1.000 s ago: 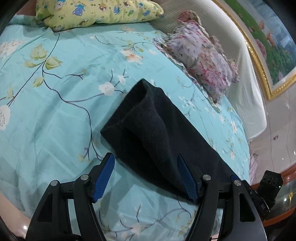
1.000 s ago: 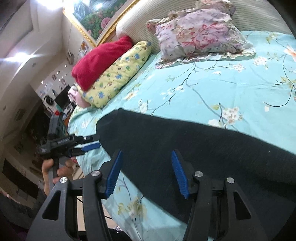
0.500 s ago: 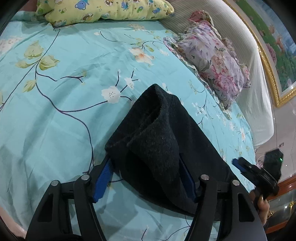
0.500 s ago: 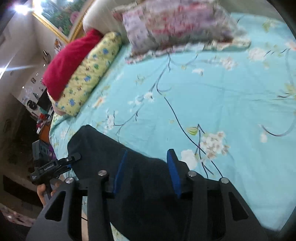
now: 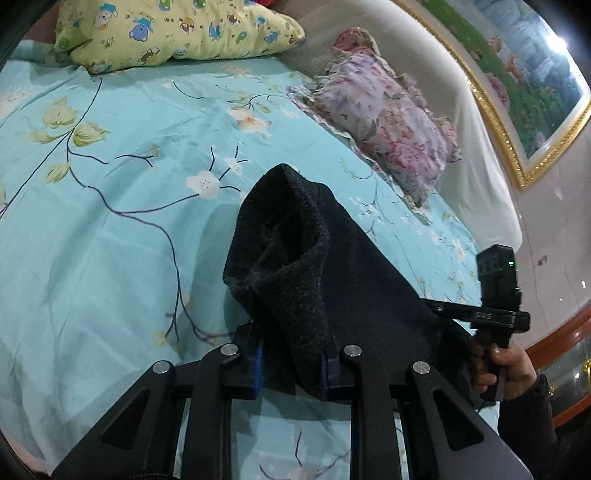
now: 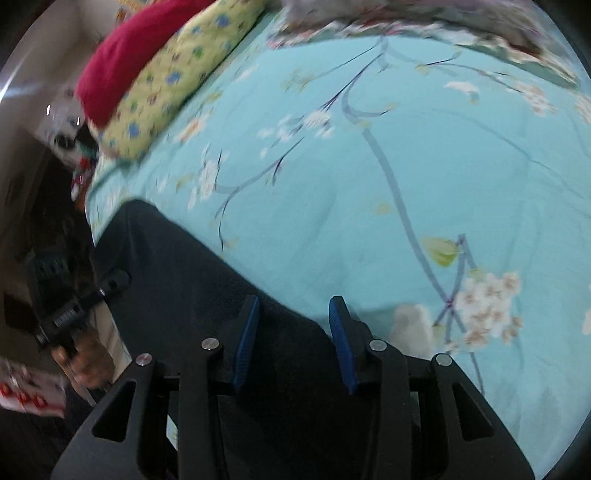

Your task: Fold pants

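Note:
Black fleece pants [image 5: 310, 266] lie along the near edge of a turquoise flowered bed [image 5: 110, 221]. My left gripper [image 5: 291, 365] is shut on one end of the pants, whose cuff bunches up between the blue pads. In the right wrist view the pants [image 6: 192, 280] stretch from the left gripper [image 6: 107, 284] at far left to my right gripper [image 6: 293, 332]. The right gripper's jaws straddle the pants' upper edge with a gap between the blue pads. The right gripper also shows in the left wrist view [image 5: 495, 310], held in a hand.
A yellow cartoon pillow [image 5: 173, 29] and a floral pillow [image 5: 388, 114] lie at the head of the bed. A red cushion [image 6: 136, 48] sits by the yellow pillow. A gold-framed picture [image 5: 517, 85] hangs behind. The bed edge runs just under both grippers.
My left gripper has moved in and closed on the pants' end, lifting the cuff. My right gripper has moved onto the pants' edge and its jaws have narrowed.

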The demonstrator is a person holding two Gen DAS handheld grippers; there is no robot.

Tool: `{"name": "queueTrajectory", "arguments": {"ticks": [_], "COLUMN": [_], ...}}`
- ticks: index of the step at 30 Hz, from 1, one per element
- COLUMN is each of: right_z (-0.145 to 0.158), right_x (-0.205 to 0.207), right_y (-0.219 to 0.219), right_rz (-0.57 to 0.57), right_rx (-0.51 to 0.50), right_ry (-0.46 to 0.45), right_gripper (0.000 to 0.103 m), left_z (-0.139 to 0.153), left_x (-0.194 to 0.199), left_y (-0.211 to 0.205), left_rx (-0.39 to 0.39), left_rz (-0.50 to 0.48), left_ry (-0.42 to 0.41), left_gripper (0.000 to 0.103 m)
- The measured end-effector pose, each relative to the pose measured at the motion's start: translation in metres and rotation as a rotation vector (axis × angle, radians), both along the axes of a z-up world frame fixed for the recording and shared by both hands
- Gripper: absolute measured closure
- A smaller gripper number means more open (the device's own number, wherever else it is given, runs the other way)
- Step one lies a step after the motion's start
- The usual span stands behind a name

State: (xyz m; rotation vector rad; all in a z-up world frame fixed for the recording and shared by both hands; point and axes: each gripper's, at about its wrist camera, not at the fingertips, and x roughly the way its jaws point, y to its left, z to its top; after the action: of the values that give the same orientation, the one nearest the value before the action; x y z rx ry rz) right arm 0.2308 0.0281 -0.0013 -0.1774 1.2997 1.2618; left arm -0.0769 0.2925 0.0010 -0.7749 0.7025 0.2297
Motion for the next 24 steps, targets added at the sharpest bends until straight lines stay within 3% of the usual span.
{"name": "queueTrajectory", "arguments": {"ticks": [4, 6, 9, 11, 14, 17, 20, 22, 24], "right_z": [0.007, 0.016, 0.044, 0.070, 0.082, 0.058, 0.021, 0.006, 0.005], "right_x": [-0.024, -0.035, -0.046, -0.041, -0.030, -0.021, -0.012, -0.004, 0.003], "right_y": [0.001, -0.003, -0.010, -0.016, -0.017, -0.005, 0.007, 0.008, -0.002], "right_rz": [0.110, 0.136, 0.119, 0.043, -0.059, -0.121, -0.153, -0.195, -0.247], "right_rx": [-0.026, -0.038, -0.005, 0.055, 0.104, 0.086, 0.041, 0.057, 0.095], "right_ry": [-0.096, -0.165, -0.284, -0.349, -0.406, -0.406, -0.348, -0.298, -0.254], "right_gripper": [0.076, 0.092, 0.093, 0.093, 0.093, 0.093, 0.093, 0.089, 0.080], "left_z": [0.003, 0.008, 0.030, 0.045, 0.059, 0.047, 0.019, 0.002, -0.004], "left_x": [-0.008, -0.011, -0.014, -0.015, -0.012, 0.002, 0.022, 0.029, 0.027], "left_y": [-0.001, -0.001, -0.005, -0.004, 0.002, 0.009, 0.019, 0.031, 0.039], "left_rx": [-0.004, 0.004, 0.056, 0.093, 0.102, 0.123, 0.143, 0.105, 0.068], "left_rz": [-0.012, -0.018, -0.033, -0.037, -0.057, -0.062, -0.065, -0.063, -0.059], "left_ry": [-0.011, -0.019, -0.054, -0.075, -0.124, -0.093, -0.007, 0.021, 0.014], "left_gripper": [0.082, 0.082, 0.082, 0.083, 0.083, 0.083, 0.083, 0.082, 0.076]}}
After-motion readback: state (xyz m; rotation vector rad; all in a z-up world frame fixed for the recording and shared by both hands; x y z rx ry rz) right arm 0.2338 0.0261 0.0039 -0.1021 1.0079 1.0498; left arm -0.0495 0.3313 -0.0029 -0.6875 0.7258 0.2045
